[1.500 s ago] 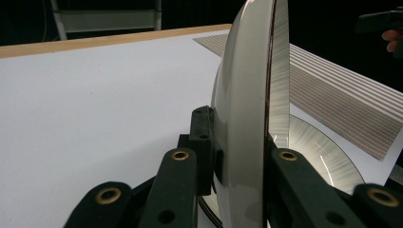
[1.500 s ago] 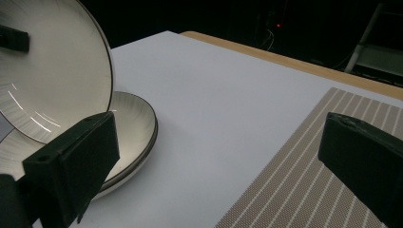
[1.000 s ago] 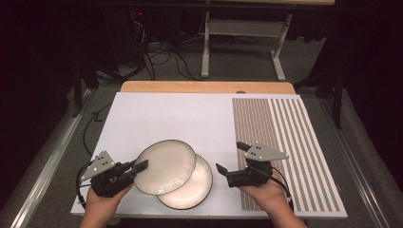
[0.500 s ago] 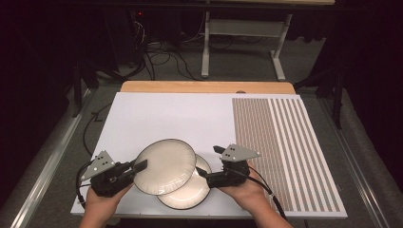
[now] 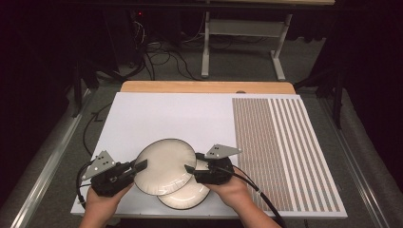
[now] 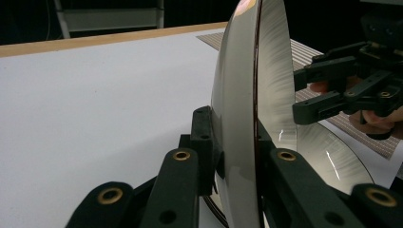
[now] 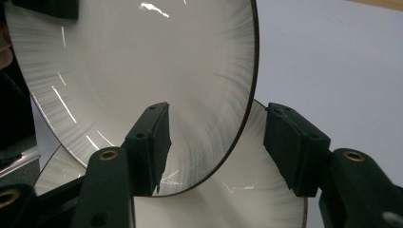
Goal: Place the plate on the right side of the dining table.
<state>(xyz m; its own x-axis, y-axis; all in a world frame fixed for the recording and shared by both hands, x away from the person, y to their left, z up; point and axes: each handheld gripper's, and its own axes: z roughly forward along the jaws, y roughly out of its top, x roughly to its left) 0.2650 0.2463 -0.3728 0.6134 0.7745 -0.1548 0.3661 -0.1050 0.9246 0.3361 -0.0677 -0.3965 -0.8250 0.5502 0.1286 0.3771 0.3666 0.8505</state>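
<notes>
Two plates sit at the near edge of the white board (image 5: 166,114): my left gripper (image 5: 141,166) is clamped on the upper plate (image 5: 166,166) at its left rim, lifting it above the lower plate (image 5: 187,195). My right gripper (image 5: 192,163) stands wide, its jaws straddling the upper plate's right rim without touching. Closing there looks like the next move.

dark room, grey floor (image 5: 62,142), tangled cables (image 5: 157,57), white metal table frame (image 5: 242,28) stood behind
</notes>
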